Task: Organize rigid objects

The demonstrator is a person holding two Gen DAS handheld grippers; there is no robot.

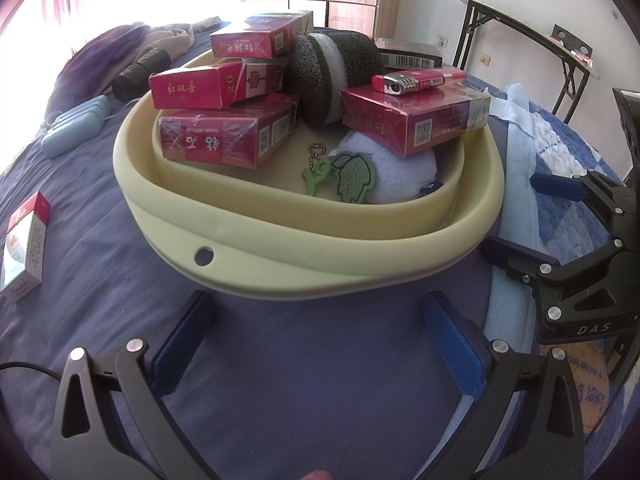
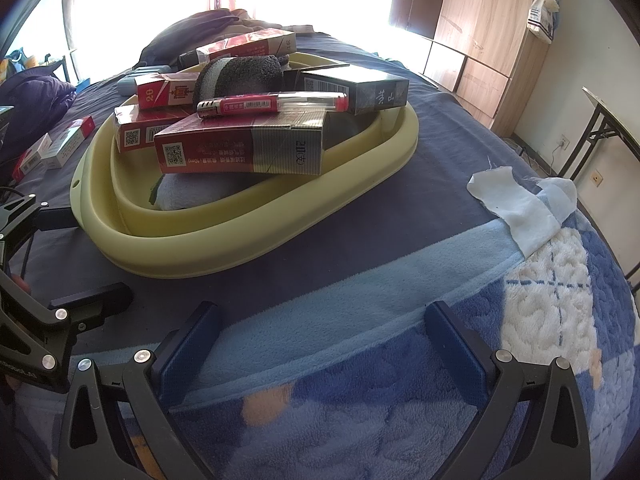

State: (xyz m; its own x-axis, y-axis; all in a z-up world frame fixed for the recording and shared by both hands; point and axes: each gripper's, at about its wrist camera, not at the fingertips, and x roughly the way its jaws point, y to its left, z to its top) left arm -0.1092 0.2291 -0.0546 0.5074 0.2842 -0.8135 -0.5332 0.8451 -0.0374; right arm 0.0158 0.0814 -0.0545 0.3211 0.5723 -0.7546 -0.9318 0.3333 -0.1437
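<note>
A pale yellow basin (image 1: 280,248) sits on the bed, filled with several red cigarette boxes (image 1: 228,140), a dark rolled sock (image 1: 332,72), a white plush toy (image 1: 400,176) with a green leaf, and a black box (image 2: 352,88). A red lighter (image 1: 420,80) lies on top of one red box (image 2: 240,148). My left gripper (image 1: 320,340) is open and empty just in front of the basin's near rim. To the right of the basin, my right gripper (image 2: 324,352) is open and empty over the blue blanket. Each gripper shows in the other's view: the right gripper (image 1: 532,220) and the left gripper (image 2: 76,258).
A white-and-red box (image 1: 24,248) lies on the bed at left, with a light blue case (image 1: 76,124) and a black roll (image 1: 140,68) behind it. A white cloth (image 2: 516,208) lies right of the basin. A folding table (image 1: 520,28) and a wardrobe (image 2: 480,20) stand beyond the bed.
</note>
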